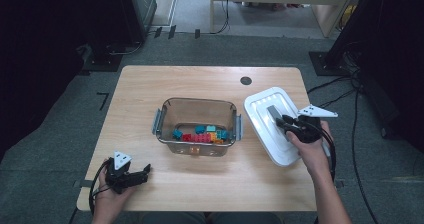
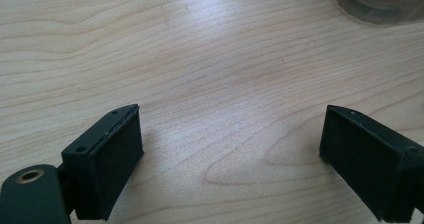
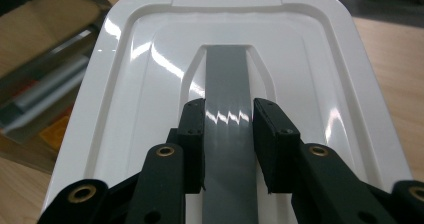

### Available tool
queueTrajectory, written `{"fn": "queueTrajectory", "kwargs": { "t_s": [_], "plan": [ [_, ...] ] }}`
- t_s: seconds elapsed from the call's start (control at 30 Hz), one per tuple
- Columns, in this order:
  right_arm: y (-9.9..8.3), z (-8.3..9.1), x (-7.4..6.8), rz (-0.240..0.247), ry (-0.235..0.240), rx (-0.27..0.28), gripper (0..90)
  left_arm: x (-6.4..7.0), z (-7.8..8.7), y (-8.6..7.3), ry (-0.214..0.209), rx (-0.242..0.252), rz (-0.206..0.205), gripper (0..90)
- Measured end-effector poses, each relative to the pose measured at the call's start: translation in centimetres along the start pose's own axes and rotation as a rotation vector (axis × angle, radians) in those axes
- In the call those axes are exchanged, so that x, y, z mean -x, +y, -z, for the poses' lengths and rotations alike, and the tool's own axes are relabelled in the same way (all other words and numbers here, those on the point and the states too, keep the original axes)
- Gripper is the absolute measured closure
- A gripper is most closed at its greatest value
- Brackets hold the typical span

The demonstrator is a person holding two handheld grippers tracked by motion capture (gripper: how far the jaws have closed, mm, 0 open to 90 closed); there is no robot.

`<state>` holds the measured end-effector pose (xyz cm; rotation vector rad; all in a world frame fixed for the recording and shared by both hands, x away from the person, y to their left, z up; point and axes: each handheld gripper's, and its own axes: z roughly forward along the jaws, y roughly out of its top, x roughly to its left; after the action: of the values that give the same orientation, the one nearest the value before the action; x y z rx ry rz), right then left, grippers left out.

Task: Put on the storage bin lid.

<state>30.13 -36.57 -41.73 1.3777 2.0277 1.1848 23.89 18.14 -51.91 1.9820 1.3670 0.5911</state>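
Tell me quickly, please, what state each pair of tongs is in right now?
Left tongs: open, empty, over bare table.
Right tongs: shut on the grey handle of the white lid.

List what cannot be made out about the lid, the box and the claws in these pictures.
- Bricks in the box: high view, too small to count.
- Lid near end: right gripper view, hidden by right claw.
- Handle grip firmness: undecidable.
- Box: left gripper view, cut off at top edge beyond left claw.
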Motion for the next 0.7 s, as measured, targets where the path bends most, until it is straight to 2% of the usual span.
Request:
{"fn": "queueTrajectory", "kwargs": {
  "t_s": [0.13, 0.2, 0.23, 0.27, 0.4, 0.57, 0.7],
  "plan": [
    [1.9, -0.5, -2.1, 0.077, 0.061, 0.001, 68.2, 0.0, 0.0, 0.0, 0.0, 0.0, 0.0, 10.0],
    [2.7, -1.0, -3.1, 0.105, 0.09, -0.003, 68.2, 0.0, 0.0, 0.0, 0.001, 0.0, -0.001, 10.0],
    [2.7, -1.0, -3.1, 0.105, 0.09, -0.003, 68.2, 0.0, 0.0, 0.0, 0.001, 0.0, -0.001, 10.0],
    [3.6, -1.7, -4.5, 0.143, 0.133, -0.006, 68.2, 0.0, 0.0, 0.0, 0.0, 0.0, -0.001, 10.0],
    [5.1, -3.2, -7.2, 0.206, 0.23, -0.015, 68.2, 0.0, 0.0, 0.0, 0.001, 0.001, 0.0, 10.0],
    [6.2, -5.7, -10.2, 0.282, 0.312, -0.051, 68.2, 0.0, 0.0, 0.0, 0.0, 0.0, -0.002, 10.0],
    [6.9, -7.8, -12.1, 0.355, 0.38, -0.081, 68.2, 0.0, 0.0, 0.0, 0.0, 0.0, 0.0, 10.0]
  ]
}}
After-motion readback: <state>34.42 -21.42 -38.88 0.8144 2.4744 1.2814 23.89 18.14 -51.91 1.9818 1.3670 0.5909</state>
